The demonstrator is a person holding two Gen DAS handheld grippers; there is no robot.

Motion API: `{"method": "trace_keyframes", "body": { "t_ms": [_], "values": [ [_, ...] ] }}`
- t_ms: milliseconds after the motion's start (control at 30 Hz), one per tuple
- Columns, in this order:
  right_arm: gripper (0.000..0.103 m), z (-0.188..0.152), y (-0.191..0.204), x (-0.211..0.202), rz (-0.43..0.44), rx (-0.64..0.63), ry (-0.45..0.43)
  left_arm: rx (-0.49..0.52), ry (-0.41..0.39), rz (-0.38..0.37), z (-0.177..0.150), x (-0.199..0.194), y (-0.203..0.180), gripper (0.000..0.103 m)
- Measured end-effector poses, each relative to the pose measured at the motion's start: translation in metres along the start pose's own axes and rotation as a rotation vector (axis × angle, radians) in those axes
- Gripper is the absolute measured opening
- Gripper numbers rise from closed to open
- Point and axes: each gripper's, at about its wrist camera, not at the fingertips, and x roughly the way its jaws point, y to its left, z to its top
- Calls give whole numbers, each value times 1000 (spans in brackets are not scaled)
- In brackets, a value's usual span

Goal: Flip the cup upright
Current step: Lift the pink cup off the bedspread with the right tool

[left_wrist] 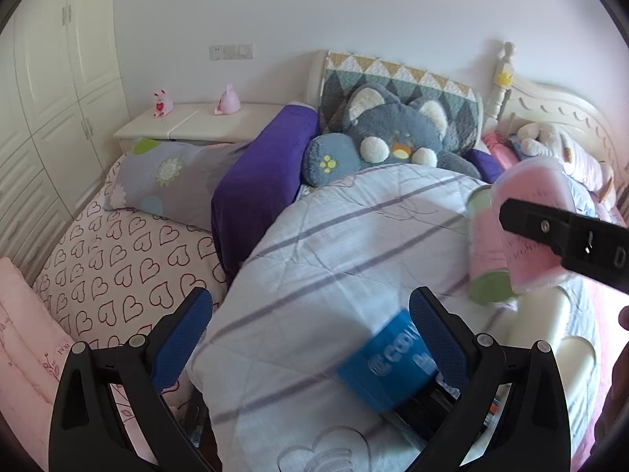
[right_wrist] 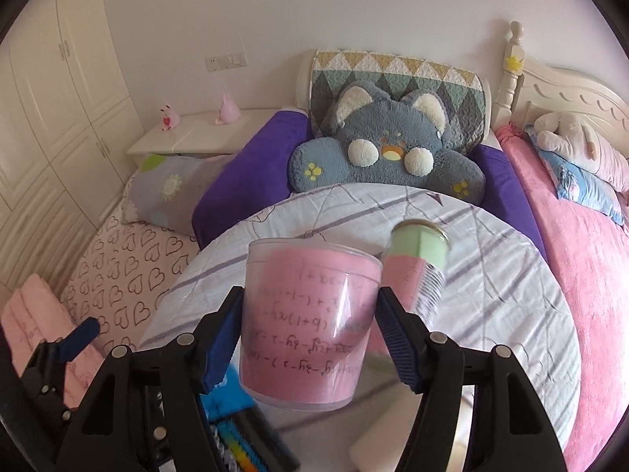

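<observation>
Cup held between the right tongs above the quilted surface, left tongs spread and empty.

The right tongs [right_wrist: 308, 334] pinch the clear plastic cup [right_wrist: 310, 326] with its pink paper lining; the blue pads [right_wrist: 220, 350] press its two sides, and the cup sits raised over the striped quilt [right_wrist: 491, 275], its wide end away from the camera and tilted upward. Just behind it to the right a pink and green can [right_wrist: 418, 259] shows, blurred. In the left wrist view the same cup [left_wrist: 538, 216] appears at the far right, well apart from the left tongs [left_wrist: 310, 326], whose fingers stand wide with nothing between them. A blurred blue box [left_wrist: 387, 362] lies on the quilt just beside the left tongs' right finger. A grey plush cushion [right_wrist: 387, 149] leans against the headboard.
</observation>
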Motion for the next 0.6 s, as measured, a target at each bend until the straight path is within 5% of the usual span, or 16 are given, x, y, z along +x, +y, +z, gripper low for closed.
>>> {"method": "trace_keyframes", "body": {
  "t_ms": [433, 600],
  "values": [
    [68, -86, -35, -68, -16, 64, 21, 139, -28, -30, -54, -74, -47, 101],
    [68, -121, -44, -80, 13, 102, 39, 223, -34, 39, -76, -90, -61, 102]
  ]
}}
